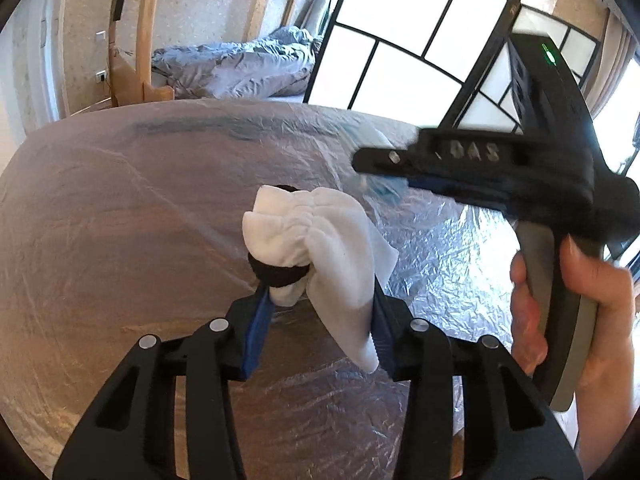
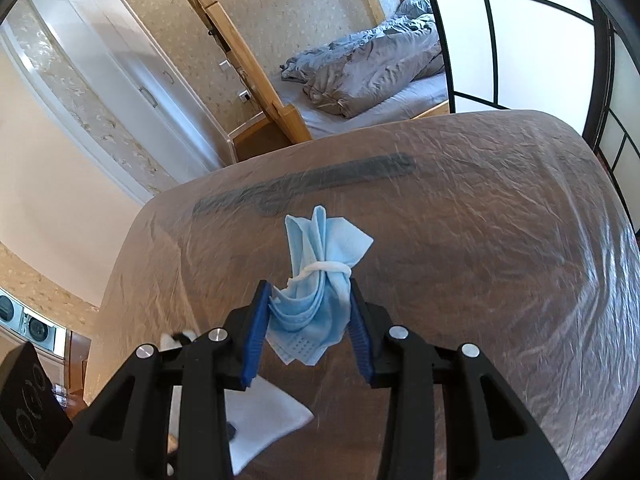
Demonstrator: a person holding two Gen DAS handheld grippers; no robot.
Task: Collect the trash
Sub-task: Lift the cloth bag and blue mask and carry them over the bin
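Observation:
In the left wrist view my left gripper (image 1: 320,292) is shut on a crumpled white tissue (image 1: 316,236), held a little above the table. A black band-like piece (image 1: 276,274) sits against the tissue at the left pad. To the right a hand (image 1: 592,300) carries my right gripper (image 1: 376,176), blurred, with a bit of blue at its tip. In the right wrist view the right gripper (image 2: 310,292) is shut on a bunched light-blue face mask (image 2: 320,276) with its white ear loop wrapped round it. A white sheet (image 2: 264,412) shows under the right gripper's left arm.
The brown table (image 2: 500,260) is wrapped in crinkled clear plastic film. A long dark strip (image 2: 312,184) lies under the film near the far edge. Beyond stand a wooden bed with a grey duvet (image 2: 372,68), a black-framed paper screen (image 1: 400,64) and a cooktop (image 2: 28,404).

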